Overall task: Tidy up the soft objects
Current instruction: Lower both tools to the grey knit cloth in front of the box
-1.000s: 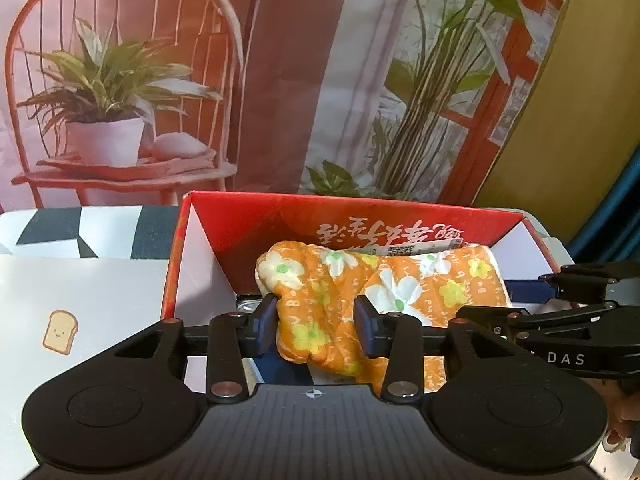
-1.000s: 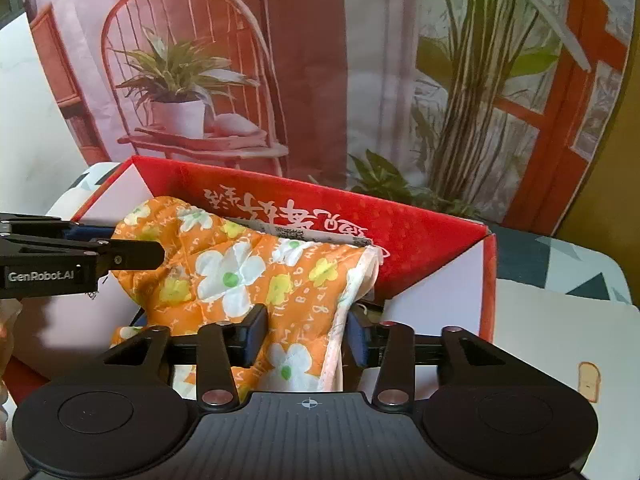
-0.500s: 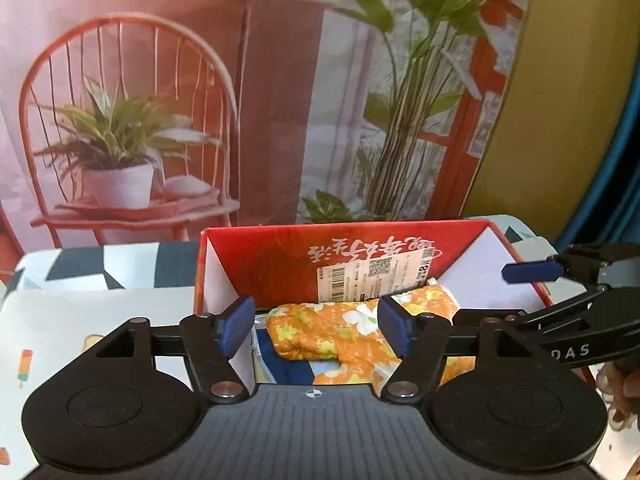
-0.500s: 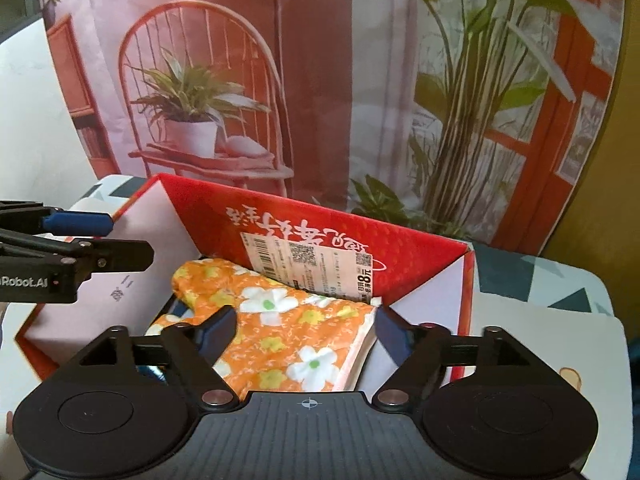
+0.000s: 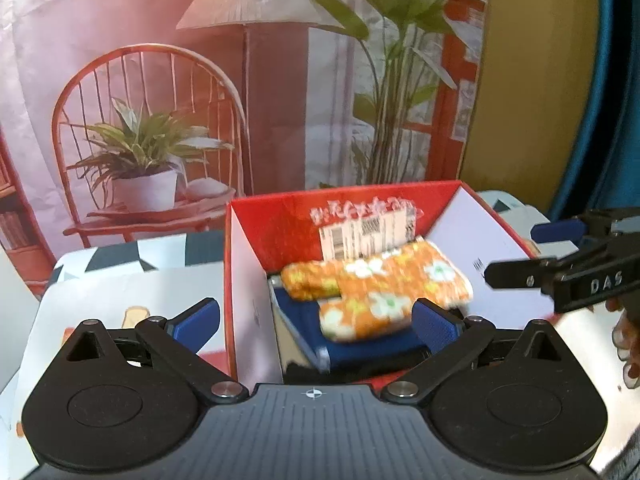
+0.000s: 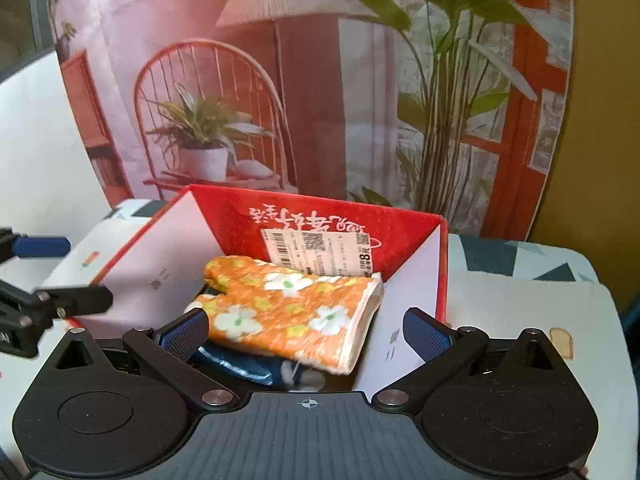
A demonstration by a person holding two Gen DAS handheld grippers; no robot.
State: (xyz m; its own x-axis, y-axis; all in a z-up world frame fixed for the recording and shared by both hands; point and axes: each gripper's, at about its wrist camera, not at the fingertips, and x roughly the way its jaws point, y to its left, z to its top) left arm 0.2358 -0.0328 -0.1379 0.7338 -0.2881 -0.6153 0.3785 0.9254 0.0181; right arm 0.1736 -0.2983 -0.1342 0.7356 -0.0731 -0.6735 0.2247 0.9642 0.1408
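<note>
1. Your left gripper is opening its jaws wide; nothing sits between the blue pads, and the left pad hangs outside the box's left wall.
2. From your left wrist view, the orange floral oven mitt lies inside the red cardboard box, resting on a dark blue folded item. This view shows the mitt's thumb pointing left, though blur softens the pattern.
3. Only this view shows fingertips of your right hand at the far right edge, under the right gripper.
4. Your right gripper is also opening its jaws, with nothing pressed between the pads; the mitt lies beyond them, untouched.
5. Your right wrist view alone shows the mitt's open cuff, pale inside, pointing toward the box's right wall.
6. The white barcode label on the box's back wall reads sharply here, and the left gripper reaches in from the left edge.
</note>
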